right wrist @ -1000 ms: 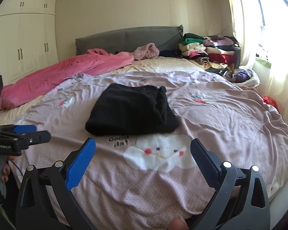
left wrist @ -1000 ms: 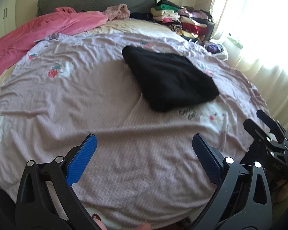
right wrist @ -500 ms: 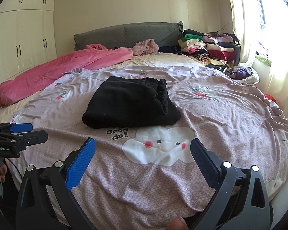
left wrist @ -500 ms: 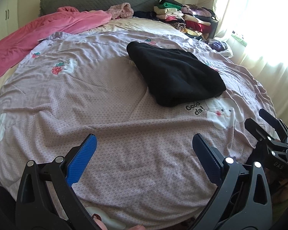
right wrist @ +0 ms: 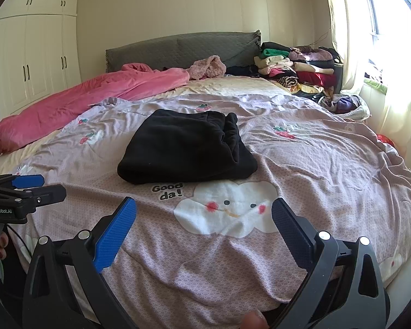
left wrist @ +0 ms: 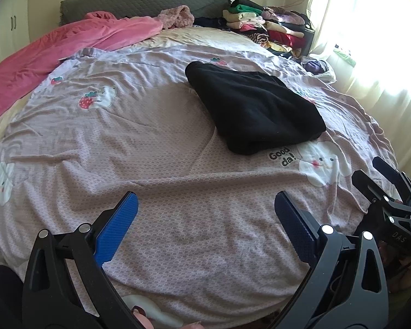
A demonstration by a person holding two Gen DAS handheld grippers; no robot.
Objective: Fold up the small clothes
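Observation:
A black garment lies folded into a thick rectangle on the lilac bedspread, above a "Good da!" cloud print; it also shows in the right wrist view. My left gripper is open and empty over the bed's near edge, well short of the garment. My right gripper is open and empty, low over the cloud print, a little short of the garment. Each gripper shows in the other's view: the right one and the left one.
A pink blanket lies along the left side of the bed. A stack of folded clothes stands at the back right by the grey headboard. A pink fluffy item lies near it. Curtains and a window are at right, white wardrobes at left.
Both grippers have drawn back from the black garment toward the bed's near edge and tilted up, so more of the room shows. The garment has not moved. Both stay open.

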